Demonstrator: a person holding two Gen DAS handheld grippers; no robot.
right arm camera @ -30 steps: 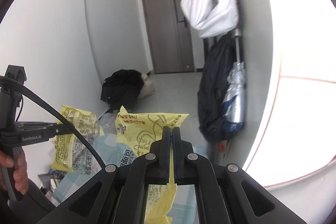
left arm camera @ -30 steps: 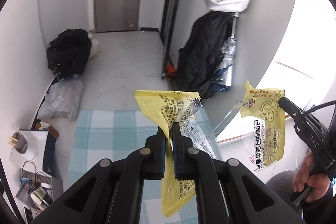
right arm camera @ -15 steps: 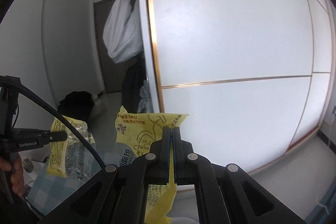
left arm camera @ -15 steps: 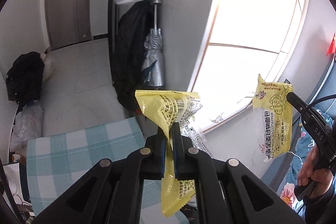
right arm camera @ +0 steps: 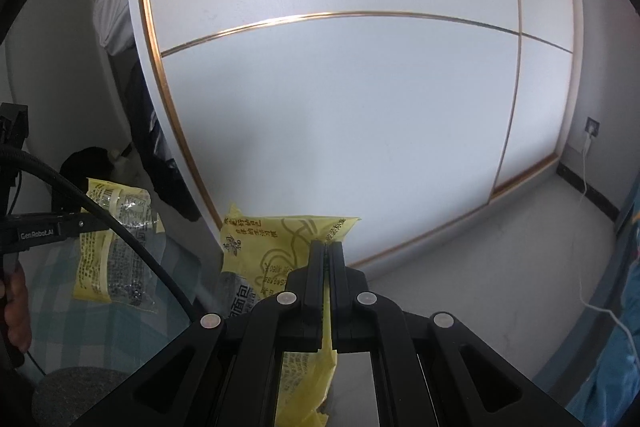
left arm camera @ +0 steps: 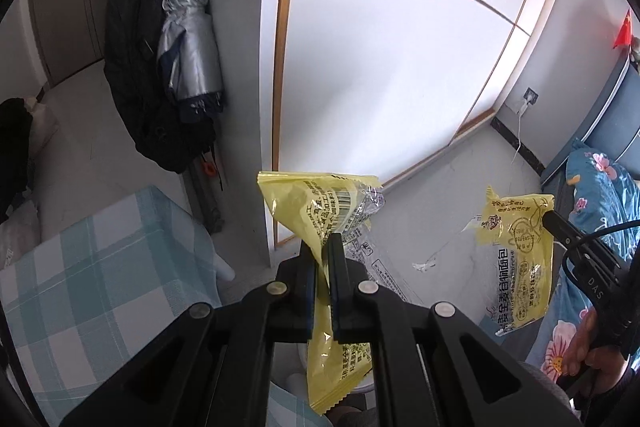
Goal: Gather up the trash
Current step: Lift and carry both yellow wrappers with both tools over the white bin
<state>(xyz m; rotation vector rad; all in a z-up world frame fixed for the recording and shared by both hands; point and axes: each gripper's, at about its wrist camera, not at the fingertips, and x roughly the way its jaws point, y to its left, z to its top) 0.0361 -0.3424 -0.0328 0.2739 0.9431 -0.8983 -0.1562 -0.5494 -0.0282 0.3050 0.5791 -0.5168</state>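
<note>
My left gripper is shut on a yellow snack wrapper with a clear printed panel, which hangs down between the fingers. In the same left wrist view my right gripper pinches a second yellow wrapper at its top corner, off to the right in mid-air. The right wrist view shows the right gripper shut on that wrapper. At its left edge, the left gripper holds the first wrapper. A hand grips the right tool.
A table with a blue checked cloth stands at lower left. White sliding wardrobe doors with gold trim fill the background. A black coat and a silver umbrella hang beside them. A bed with blue floral bedding is at right, near a plugged-in white cable.
Both views have swung away from the door and hallway floor onto the white wardrobe doors, and point lower. Each gripper still pinches its yellow wrapper.
</note>
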